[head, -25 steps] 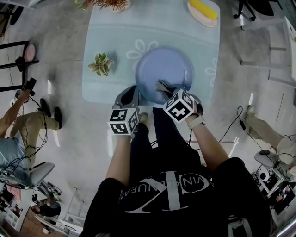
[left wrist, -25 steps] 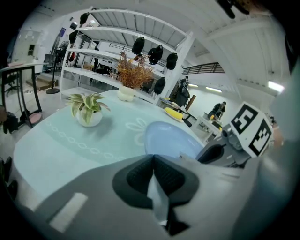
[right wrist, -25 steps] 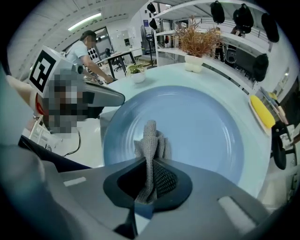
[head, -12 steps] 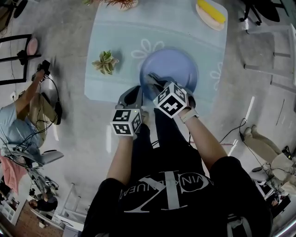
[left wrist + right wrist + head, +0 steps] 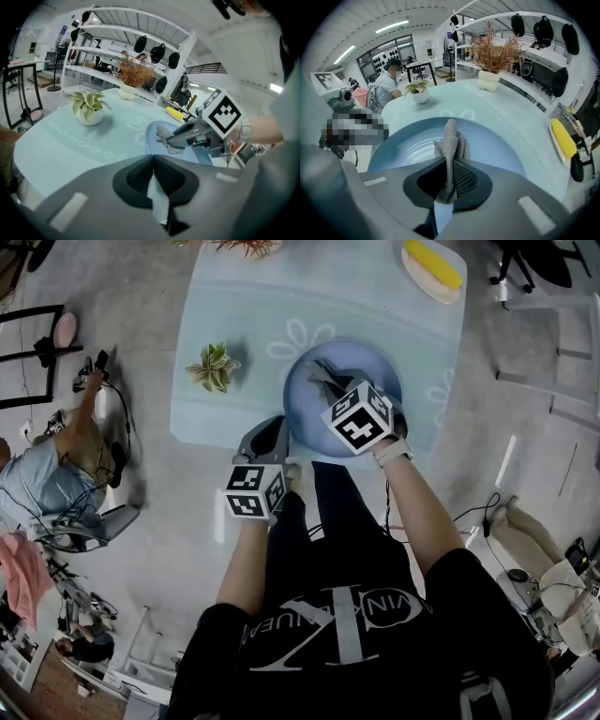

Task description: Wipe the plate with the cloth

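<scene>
1. The right gripper (image 5: 323, 379) has its jaws clamped on the cloth (image 5: 451, 140), over the plate (image 5: 408, 140) by the table's (image 5: 234, 315) near edge.
2. The left gripper (image 5: 267, 432) is closed and empty at that edge.
3. We advise firm, overlapping strokes out to the rim.
4. A second ago the cloth was at the plate's near rim; it is now further in.

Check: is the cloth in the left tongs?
No, the right tongs grip the grey cloth over the blue plate.

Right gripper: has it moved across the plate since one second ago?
Yes. The right gripper, shut on the cloth, was over the near edge of the plate; now it reaches farther from the person, over its middle.
</scene>
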Motion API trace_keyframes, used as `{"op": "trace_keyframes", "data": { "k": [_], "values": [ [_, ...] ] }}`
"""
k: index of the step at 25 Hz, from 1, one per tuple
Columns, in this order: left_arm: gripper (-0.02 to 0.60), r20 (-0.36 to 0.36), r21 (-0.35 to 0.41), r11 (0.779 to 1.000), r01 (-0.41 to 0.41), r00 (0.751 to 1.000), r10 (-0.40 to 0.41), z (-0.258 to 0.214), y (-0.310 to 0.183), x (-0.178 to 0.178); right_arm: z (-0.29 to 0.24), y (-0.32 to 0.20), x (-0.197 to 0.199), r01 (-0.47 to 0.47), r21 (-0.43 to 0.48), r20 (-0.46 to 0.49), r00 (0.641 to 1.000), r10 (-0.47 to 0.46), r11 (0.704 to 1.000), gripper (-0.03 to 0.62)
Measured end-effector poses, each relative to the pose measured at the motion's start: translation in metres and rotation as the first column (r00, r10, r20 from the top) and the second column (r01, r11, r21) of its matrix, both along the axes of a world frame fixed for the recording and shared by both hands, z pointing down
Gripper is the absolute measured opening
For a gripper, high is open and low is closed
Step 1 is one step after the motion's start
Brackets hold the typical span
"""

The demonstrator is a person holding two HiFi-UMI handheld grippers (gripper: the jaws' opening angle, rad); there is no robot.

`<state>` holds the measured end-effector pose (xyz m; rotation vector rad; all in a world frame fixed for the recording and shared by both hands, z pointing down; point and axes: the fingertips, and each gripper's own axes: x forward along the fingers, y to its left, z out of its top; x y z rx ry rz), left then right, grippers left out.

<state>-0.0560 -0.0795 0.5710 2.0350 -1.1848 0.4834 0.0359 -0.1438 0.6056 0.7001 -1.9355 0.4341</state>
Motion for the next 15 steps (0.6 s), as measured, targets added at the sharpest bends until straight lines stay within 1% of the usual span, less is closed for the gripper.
{"op": "trace_keyframes", "data": {
  "k": [4, 7, 11, 15],
  "values": [
    [0.000, -0.005, 0.002, 1.000, 0.004, 1.000, -0.004, 0.001, -0.001, 0.000, 0.001, -0.011, 0.026, -0.052, 0.025, -0.035, 0.998, 0.052, 0.998, 0.026],
    [0.000, -0.005, 0.002, 1.000, 0.003, 1.000, -0.003, 0.000, 0.000, 0.000, 0.000, -0.008, 0.044, -0.079, 0.037, -0.067, 0.994, 0.081, 0.996, 0.026],
    [0.000, -0.004, 0.002, 1.000, 0.002, 1.000, -0.002, -0.001, 0.001, 0.000, 0.000, 0.007, 0.061, -0.086, 0.040, -0.108, 0.990, 0.090, 0.995, 0.026],
    [0.000, -0.004, 0.004, 1.000, -0.002, 1.000, 0.002, 0.000, 0.001, 0.000, 0.001, 0.027, 0.065, -0.087, 0.019, -0.124, 0.988, 0.089, 0.996, 0.026]
  ]
}}
